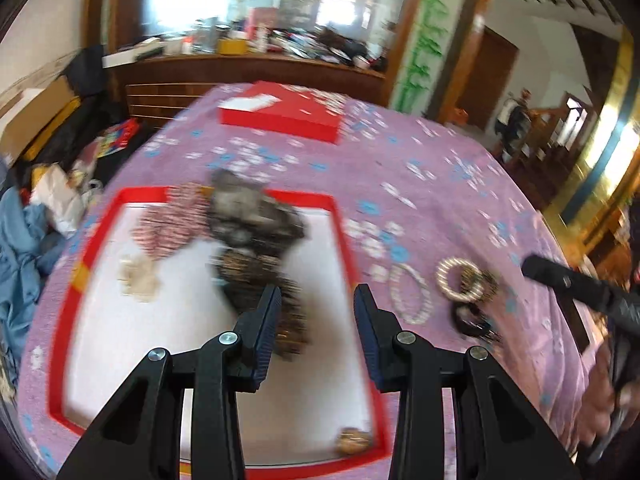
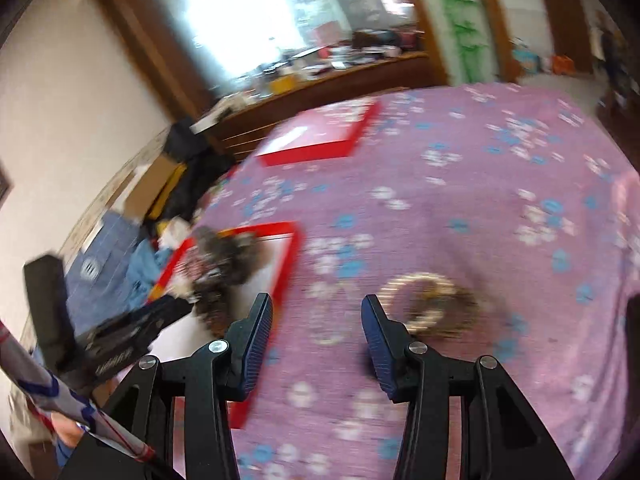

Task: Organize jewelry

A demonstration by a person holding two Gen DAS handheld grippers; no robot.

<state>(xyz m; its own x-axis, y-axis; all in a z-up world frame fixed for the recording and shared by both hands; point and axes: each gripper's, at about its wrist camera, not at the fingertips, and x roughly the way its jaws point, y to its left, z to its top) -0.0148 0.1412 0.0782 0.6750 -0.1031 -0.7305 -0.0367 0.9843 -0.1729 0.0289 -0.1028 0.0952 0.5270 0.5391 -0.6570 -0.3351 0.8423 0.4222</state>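
A red-rimmed box point(image 1: 344, 240) with a white inside lies on the purple flowered cloth. It holds a pile of dark beaded jewelry point(image 1: 256, 236), a pink-and-white beaded piece point(image 1: 168, 224), a cream piece point(image 1: 138, 278) and a small gold piece point(image 1: 354, 440). My left gripper point(image 1: 316, 304) is open and empty above the box. On the cloth right of the box lie a white pearl bracelet point(image 1: 410, 294), a gold bangle point(image 1: 460, 280) point(image 2: 420, 300) and dark pieces point(image 1: 474, 320). My right gripper point(image 2: 316, 316) is open and empty, above the cloth just left of the gold bangle.
A red box lid point(image 1: 284, 114) point(image 2: 320, 136) lies at the far side of the cloth. A cluttered wooden dresser point(image 1: 248, 64) stands behind. Clothes and bags point(image 1: 40, 208) lie left of the bed. The right gripper's arm point(image 1: 580, 288) shows at the right edge.
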